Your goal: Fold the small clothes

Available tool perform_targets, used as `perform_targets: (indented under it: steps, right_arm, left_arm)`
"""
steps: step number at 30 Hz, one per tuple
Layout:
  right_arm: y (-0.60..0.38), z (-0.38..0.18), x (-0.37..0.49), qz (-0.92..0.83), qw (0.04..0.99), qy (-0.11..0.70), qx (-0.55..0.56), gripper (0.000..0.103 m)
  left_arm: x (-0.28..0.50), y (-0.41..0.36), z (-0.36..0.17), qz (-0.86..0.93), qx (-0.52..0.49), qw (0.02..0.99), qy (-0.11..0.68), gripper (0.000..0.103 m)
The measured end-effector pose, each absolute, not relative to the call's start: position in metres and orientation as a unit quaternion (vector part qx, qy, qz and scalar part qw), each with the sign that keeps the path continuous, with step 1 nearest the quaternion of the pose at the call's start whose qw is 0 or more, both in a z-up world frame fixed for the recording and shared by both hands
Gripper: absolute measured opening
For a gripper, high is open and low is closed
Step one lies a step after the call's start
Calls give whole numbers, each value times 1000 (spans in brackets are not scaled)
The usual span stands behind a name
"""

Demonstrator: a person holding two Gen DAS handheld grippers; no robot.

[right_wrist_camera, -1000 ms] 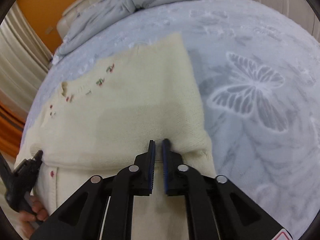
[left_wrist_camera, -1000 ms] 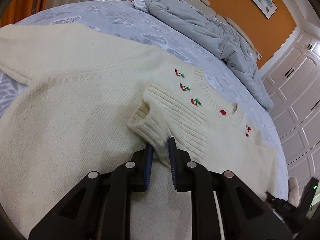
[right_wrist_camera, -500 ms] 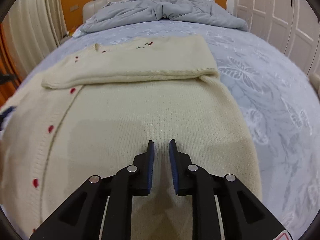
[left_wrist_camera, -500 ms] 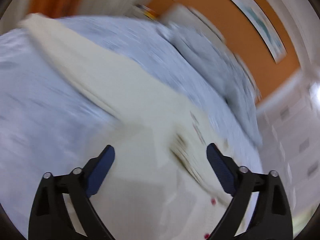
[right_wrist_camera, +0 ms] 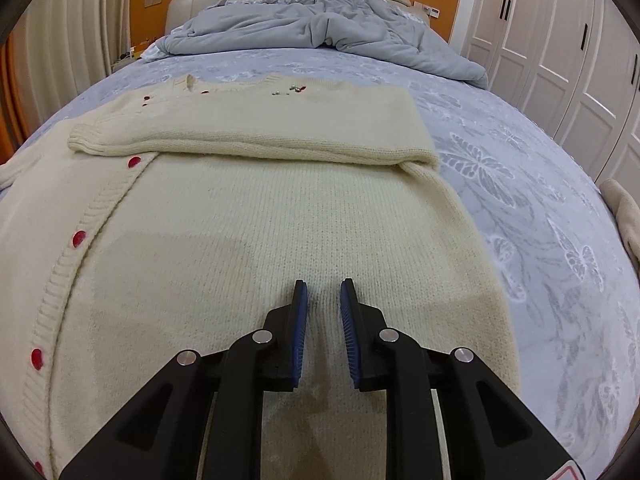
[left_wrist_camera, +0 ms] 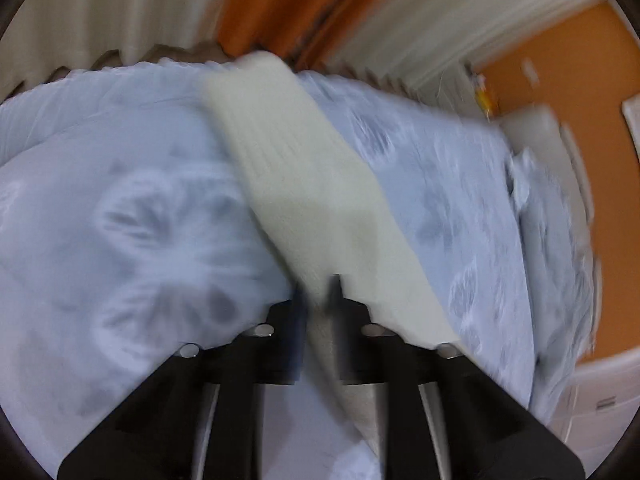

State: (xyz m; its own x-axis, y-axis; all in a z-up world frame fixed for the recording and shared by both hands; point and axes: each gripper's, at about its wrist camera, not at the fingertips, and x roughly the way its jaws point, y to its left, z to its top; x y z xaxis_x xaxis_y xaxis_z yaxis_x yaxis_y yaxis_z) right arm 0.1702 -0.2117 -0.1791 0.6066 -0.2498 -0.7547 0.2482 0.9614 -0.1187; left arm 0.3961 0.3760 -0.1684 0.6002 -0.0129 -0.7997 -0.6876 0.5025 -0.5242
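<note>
A cream knit cardigan [right_wrist_camera: 260, 232] with red buttons lies flat on the bed. One sleeve [right_wrist_camera: 256, 132] is folded across its chest. My right gripper [right_wrist_camera: 323, 300] hovers over the cardigan's lower body, jaws slightly apart, holding nothing. In the blurred left wrist view the other sleeve [left_wrist_camera: 304, 184] stretches away over the bedsheet. My left gripper [left_wrist_camera: 318, 296] has its jaws nearly closed with the sleeve's cloth between them.
The light blue butterfly-print bedsheet [right_wrist_camera: 520, 168] covers the bed. A rumpled grey duvet [right_wrist_camera: 320, 20] lies by the headboard. White wardrobe doors [right_wrist_camera: 560, 40] stand at the right. Curtains [left_wrist_camera: 280, 12] hang beyond the bed edge in the left view.
My left gripper let go of the folded sleeve, opened wide, swung to the other sleeve and closed on it. My right gripper released the cloth and drew back over the cardigan's body.
</note>
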Motion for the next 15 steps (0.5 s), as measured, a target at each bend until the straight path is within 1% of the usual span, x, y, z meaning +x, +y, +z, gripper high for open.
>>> perform_targets:
  steps: [2,4,6,8,10,12,13,14,15]
  right_arm:
    - [-213,-179,170,-137,897,420,4,19]
    - [-214,-179,170,-135,897,420,9,19]
    - [-214,-179,170,-134,897,420,10,19]
    - [-214,-179,170,-133,898,420,14,19]
    - [-217,-180,171,-129,898,420,22,19]
    - [-220,-179,171,-124,898,421,33,19]
    - [-222,-178,171,-120,898,422,40,19]
    - [-223,-177,171,-118,897,424,44,19]
    - [-224,-177,171,-116,896,425,48,19]
  left_arm:
    - [405,364,-138,203,-431,803,358,10]
    - [414,328,-98,154,-395,840,337,8]
    - [417,275,-61,81,-352,874,326,8]
    - [408,197,-28,-18,-287,902,322,8]
    - [391,127,-21,-91,-239,908,331,9]
    - [364,57,-37,-157,-201,896,363,15]
    - [353,33,-49,-165,-185,890,383,41]
    - [336,11,-68,-164,-169,884,404,80]
    - [316,-4,-91,-141,-159,879,427,87]
